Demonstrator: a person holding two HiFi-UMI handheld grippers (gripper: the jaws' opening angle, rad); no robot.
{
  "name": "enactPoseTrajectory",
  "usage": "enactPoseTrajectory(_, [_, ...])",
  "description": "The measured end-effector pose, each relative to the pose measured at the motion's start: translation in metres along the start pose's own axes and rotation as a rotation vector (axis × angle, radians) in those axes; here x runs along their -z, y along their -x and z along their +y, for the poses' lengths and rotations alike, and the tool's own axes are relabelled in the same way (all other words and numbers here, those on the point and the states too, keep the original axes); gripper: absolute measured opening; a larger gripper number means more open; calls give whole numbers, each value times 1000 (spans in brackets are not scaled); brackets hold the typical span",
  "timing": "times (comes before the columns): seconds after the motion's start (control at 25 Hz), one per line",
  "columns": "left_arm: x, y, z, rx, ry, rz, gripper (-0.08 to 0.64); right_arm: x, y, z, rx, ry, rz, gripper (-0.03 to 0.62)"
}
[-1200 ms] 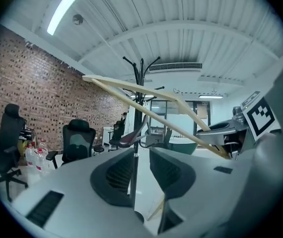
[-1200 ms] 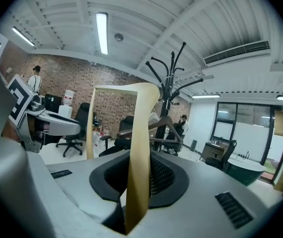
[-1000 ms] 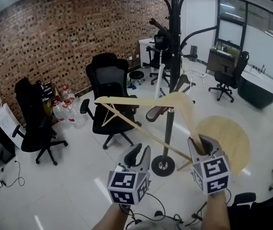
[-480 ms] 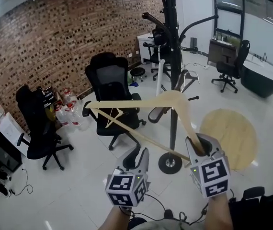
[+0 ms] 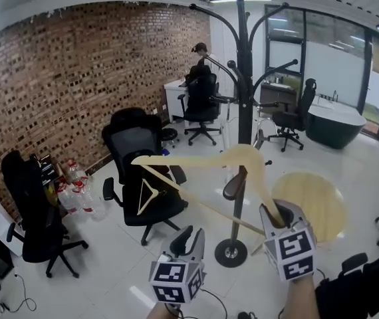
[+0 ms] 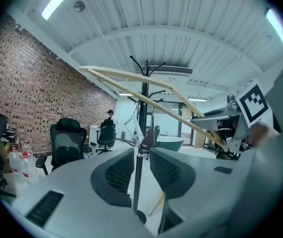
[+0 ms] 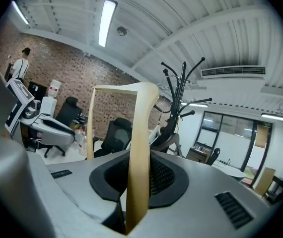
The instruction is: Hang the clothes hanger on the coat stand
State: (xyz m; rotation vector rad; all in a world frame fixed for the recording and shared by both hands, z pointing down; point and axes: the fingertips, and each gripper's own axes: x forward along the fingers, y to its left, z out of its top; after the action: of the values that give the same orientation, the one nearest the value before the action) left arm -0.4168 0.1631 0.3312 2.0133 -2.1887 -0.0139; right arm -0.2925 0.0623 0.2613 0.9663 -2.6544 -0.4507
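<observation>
Tongs on our right [image 7: 136, 182] are pinching one end of the pale wooden clothes hanger [image 7: 140, 133]. Our right gripper view shows that arm rising straight out of the dark pads, pressed from both sides. Our head view gives less of the grip but shows the whole shape. There the hanger is held up in the air, its long arm and lower bar reaching away to the left. Its bend crosses in front of the pole of the black coat stand [image 5: 244, 105], below the curved hooks and hung on none of them.

Our left tongs [image 6: 140, 167] are spread and hold nothing. Our left gripper view shows only the stand's pole in the gap between them, well beyond the pads. That view also catches the right tongs at its right edge with the hanger's end in them.

Only our head view takes in the white floor [image 5: 110, 264], a black office chair [image 5: 139, 171] near the stand and the brick wall [image 5: 76, 72].
</observation>
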Motion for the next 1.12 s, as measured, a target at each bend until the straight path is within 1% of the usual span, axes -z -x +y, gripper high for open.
enactPoseTrajectory(0.12, [-2,16,28,28,4,8,110,-22,-7,27,21,0,14,58])
enactPoseTrajectory(0.2, [-9,16,43,47,7,1,110,-34,-19,40,25,18,22,58])
enactPoseTrajectory(0.28, [-18,7,50,62,7,-13,110,-43,-32,42,28,34,26,58])
enactPoseTrajectory(0.4, [-24,-16,62,66,13,-16,110,-48,-57,40,15,41,27,58])
enactPoseTrajectory(0.56, [-30,-52,81,66,-7,1,118,-56,-100,25,13,29,10,58])
enactPoseTrajectory(0.72, [-40,-88,84,64,8,-21,127,-61,-130,4,5,55,-5,58])
enactPoseTrajectory(0.8, [-44,-108,87,85,4,-20,130,-67,-145,-6,20,60,-11,58])
enactPoseTrajectory(0.88, [-45,-125,99,111,3,-13,137,-73,-162,-9,36,56,-8,58])
enactPoseTrajectory(1.0, [-50,-151,128,162,7,-2,147,-87,-193,-4,76,64,6,58])
enactPoseTrajectory(1.12, [-60,-170,165,229,-13,9,149,-102,-227,12,126,61,21,58])
